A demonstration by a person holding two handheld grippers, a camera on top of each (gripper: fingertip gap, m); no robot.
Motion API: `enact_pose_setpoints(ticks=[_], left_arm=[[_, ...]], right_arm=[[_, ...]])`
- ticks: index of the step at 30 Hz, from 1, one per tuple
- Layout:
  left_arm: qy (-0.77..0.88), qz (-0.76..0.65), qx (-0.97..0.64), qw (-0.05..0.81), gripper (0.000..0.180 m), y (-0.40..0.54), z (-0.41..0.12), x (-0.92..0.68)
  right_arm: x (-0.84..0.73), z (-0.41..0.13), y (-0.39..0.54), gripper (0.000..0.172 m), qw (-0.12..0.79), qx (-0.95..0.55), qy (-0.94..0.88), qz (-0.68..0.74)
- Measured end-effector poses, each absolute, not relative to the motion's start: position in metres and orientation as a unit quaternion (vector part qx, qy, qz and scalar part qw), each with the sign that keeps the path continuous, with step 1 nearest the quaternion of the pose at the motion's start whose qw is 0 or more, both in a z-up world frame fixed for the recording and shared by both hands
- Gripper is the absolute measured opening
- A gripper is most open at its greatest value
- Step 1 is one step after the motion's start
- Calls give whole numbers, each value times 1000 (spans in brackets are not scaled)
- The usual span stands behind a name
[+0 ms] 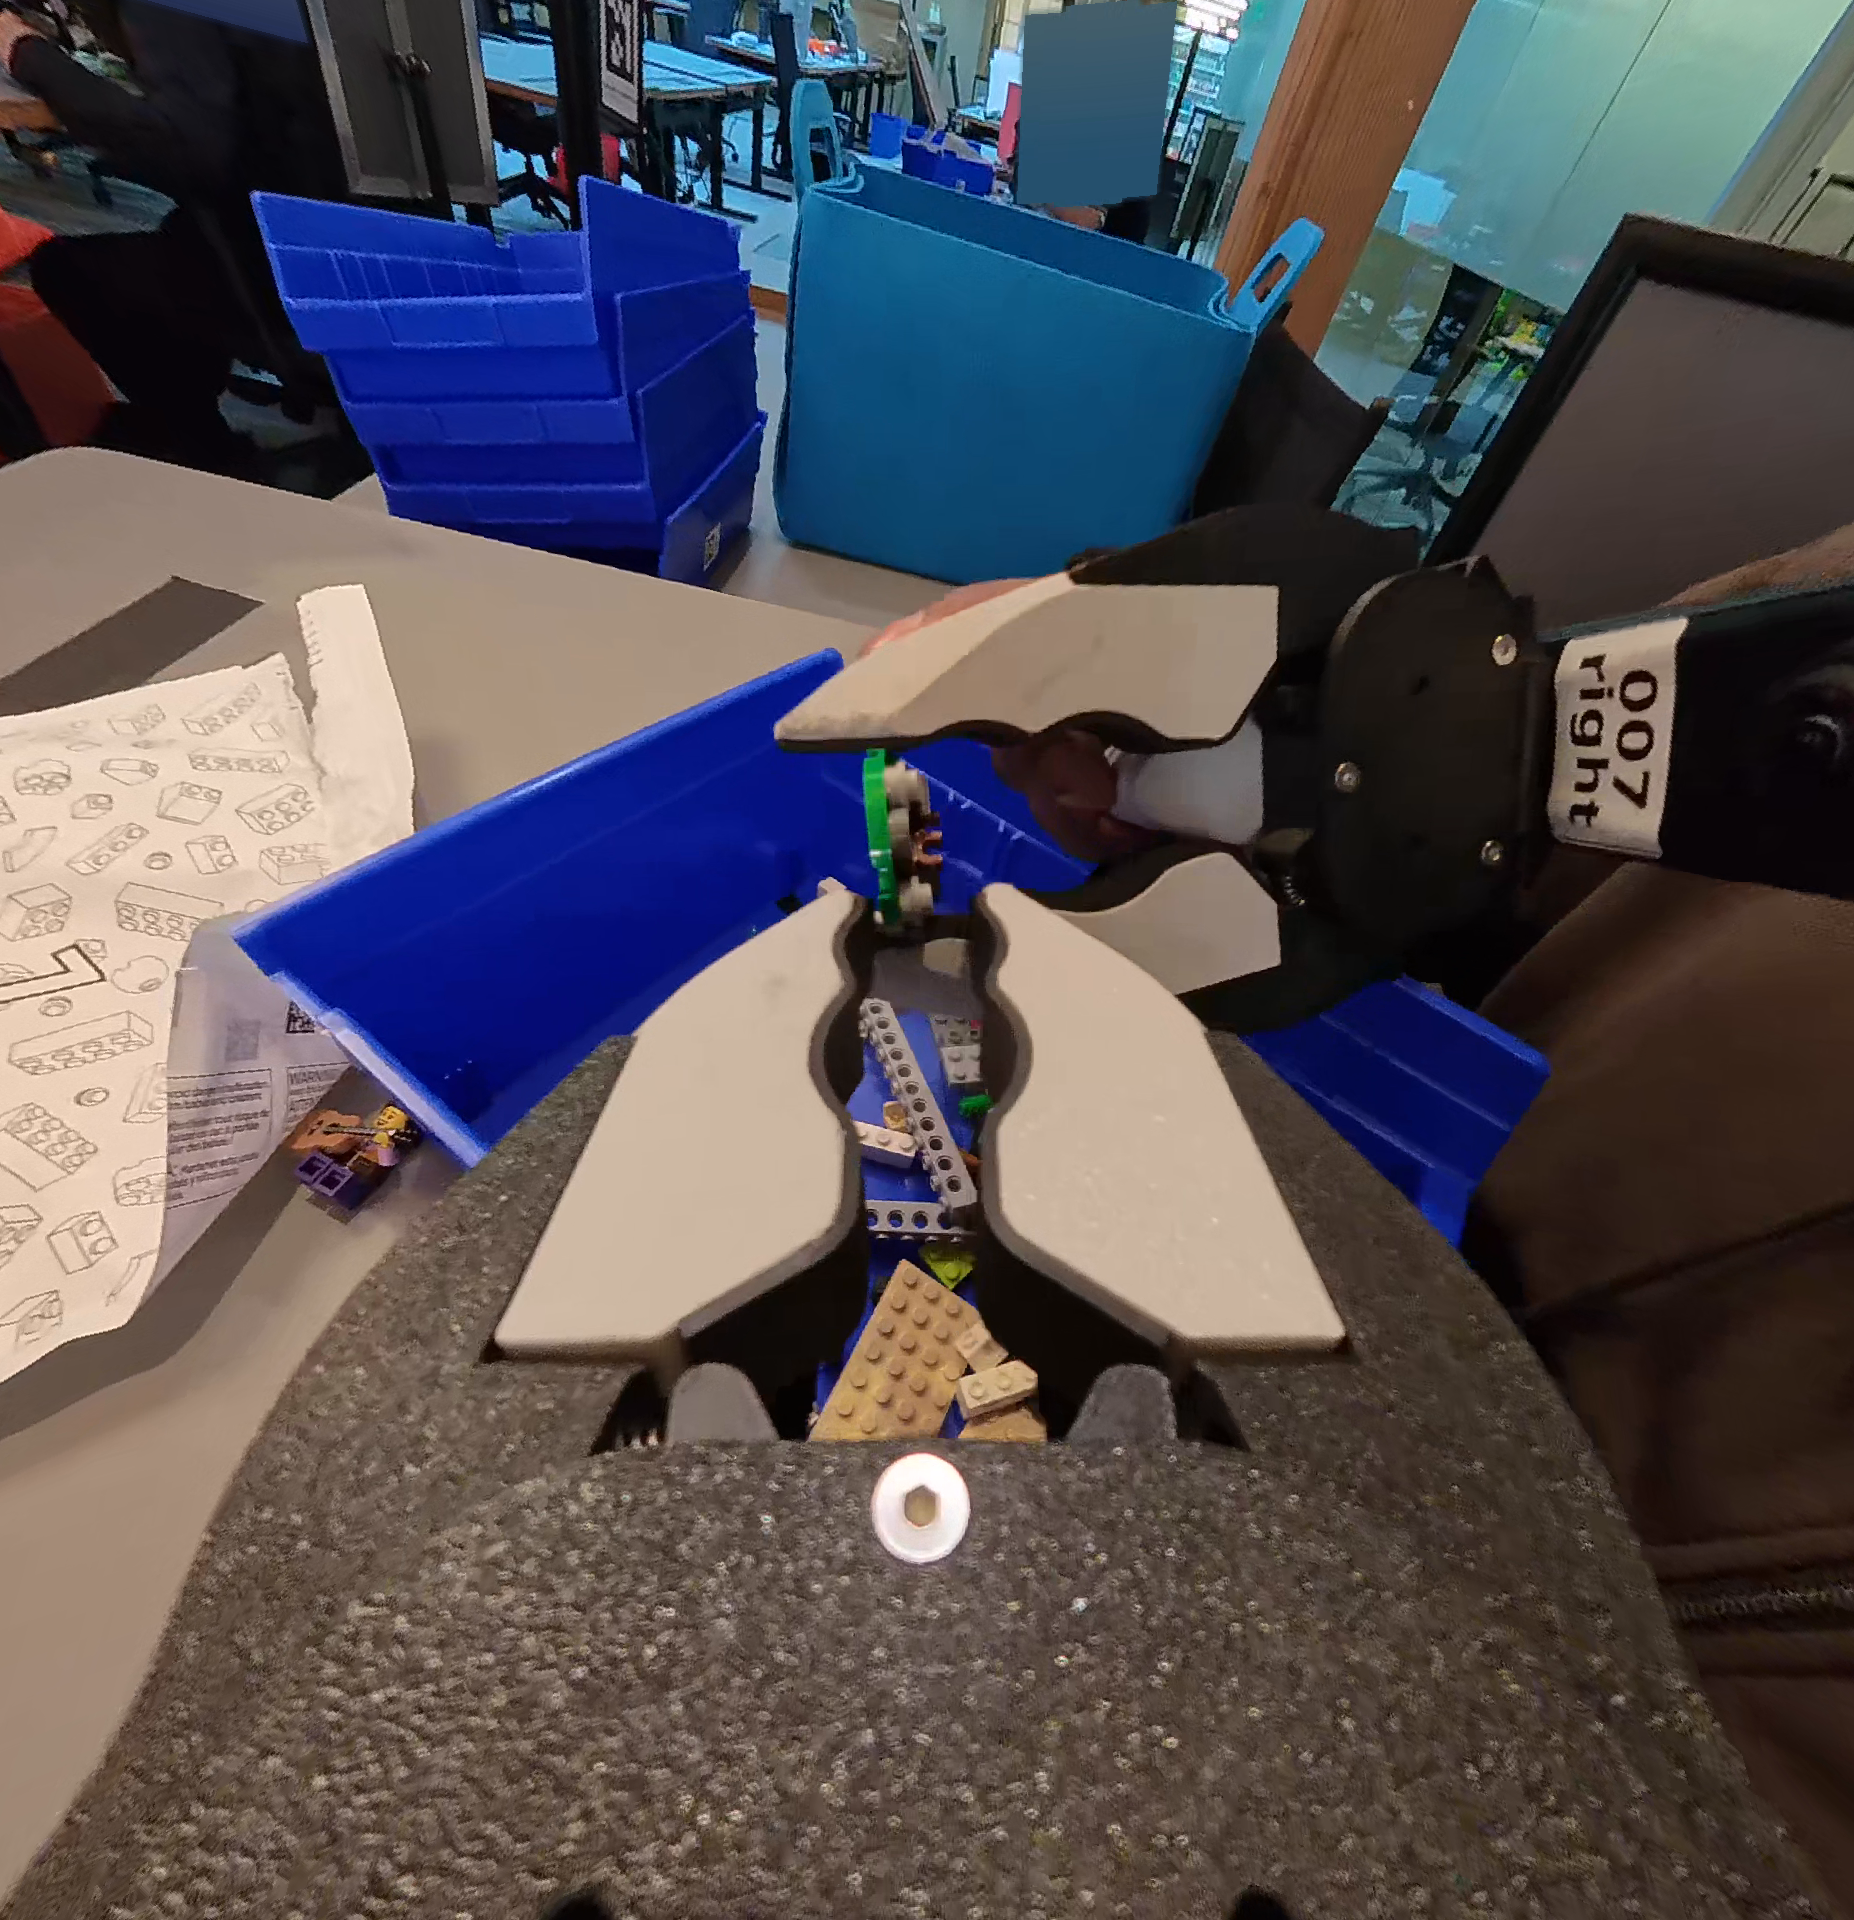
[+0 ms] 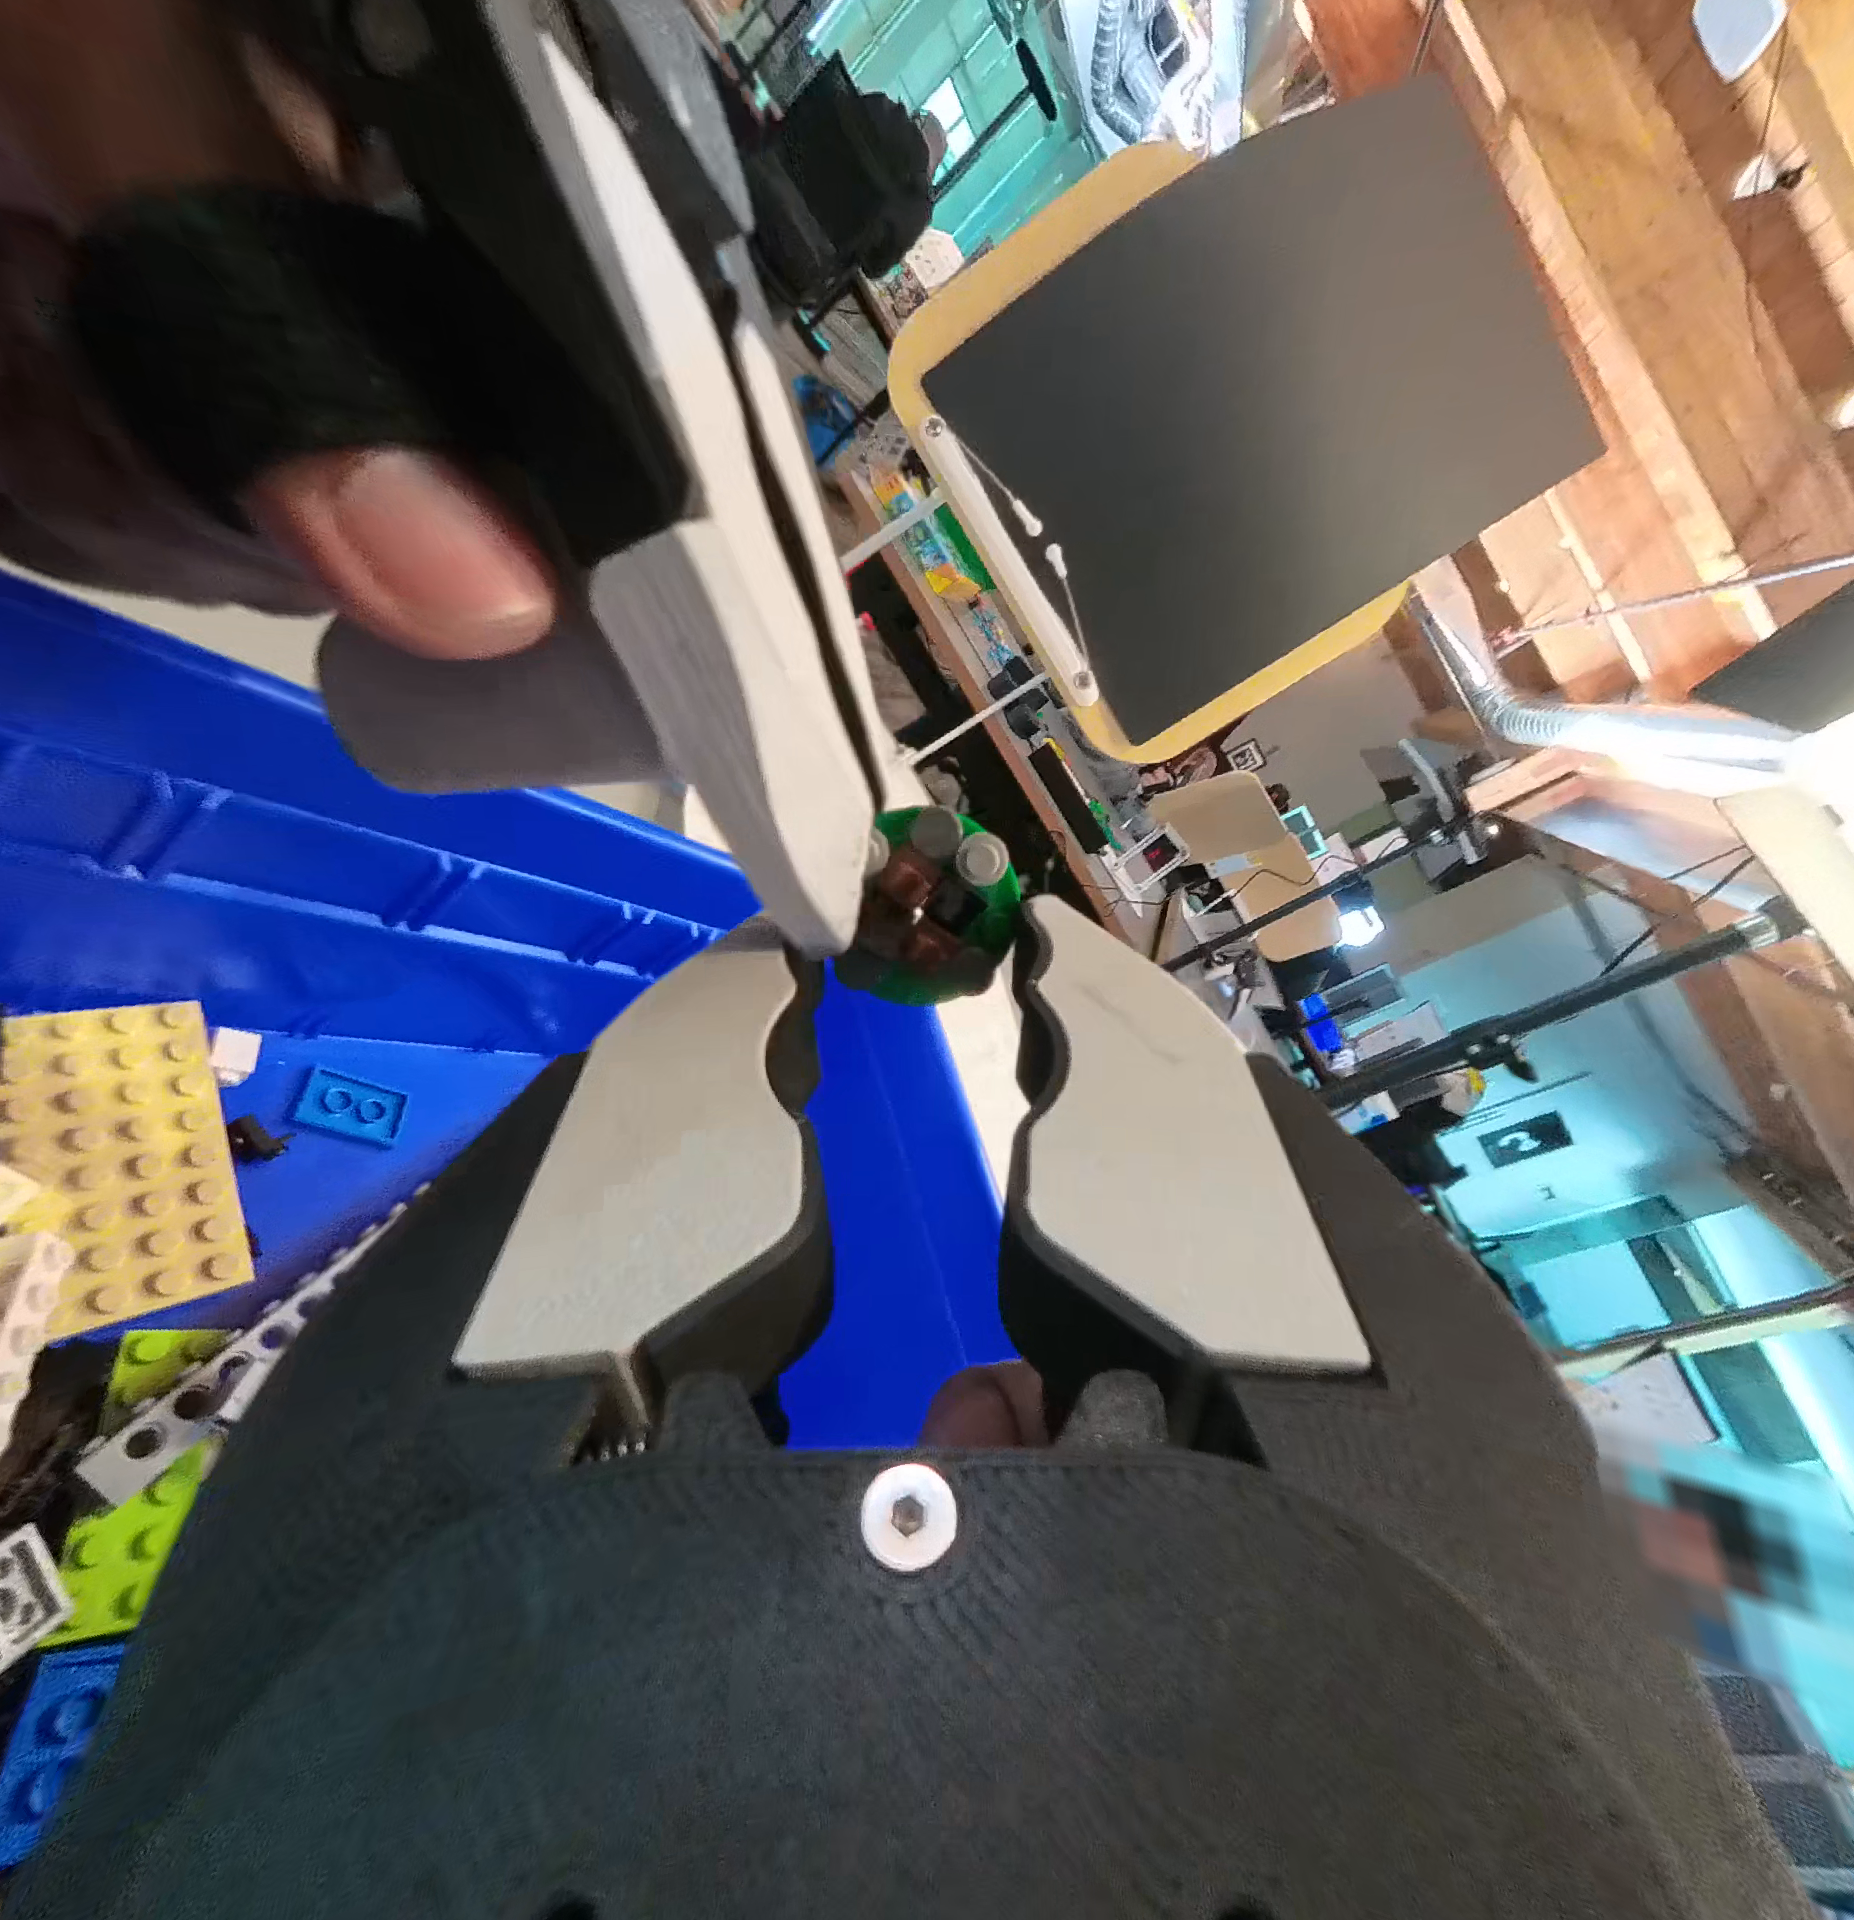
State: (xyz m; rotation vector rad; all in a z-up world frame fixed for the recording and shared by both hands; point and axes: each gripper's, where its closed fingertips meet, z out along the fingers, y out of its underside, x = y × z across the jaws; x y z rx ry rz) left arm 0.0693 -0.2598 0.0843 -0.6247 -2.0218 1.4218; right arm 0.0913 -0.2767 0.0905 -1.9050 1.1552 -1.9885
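Note:
A green round plate with grey round studs and a brown piece stands on edge above a blue bin. My right gripper is shut on it across its width; its upper finger presses on the plate's top edge, and its lower finger is hidden in the left wrist view. The plate also shows in the right wrist view. My left gripper straddles the plate's lower edge. Its left pad lies against the green face, and a dark gap shows between the studs and its right pad. One left finger overlaps the studs.
The bin holds loose bricks: a tan plate, a grey holed beam, lime pieces. A printed paper sheet and a minifigure lie to its left. Stacked blue bins and a light blue tub stand behind. Only a small space, under 4 cm, lies between the two pairs of fingers. Both grippers' tips are roughly 20 cm from the minifigure.

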Motion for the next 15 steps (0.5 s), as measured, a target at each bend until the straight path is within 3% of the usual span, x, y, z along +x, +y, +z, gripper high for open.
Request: enact_pose_setpoints(ticks=[7, 10, 15], left_arm=[[-763, 526, -231, 296, 10, -260, 78, 69], [-778, 504, -235, 291, 9, -257, 75, 71], [-800, 472, -280, 241, 10, -250, 65, 65]], right_arm=[[96, 83, -268, 36, 92, -657, 376, -646], [96, 83, -267, 50, 51, -677, 322, -660], [100, 79, -254, 52, -7, -706, 237, -668]])
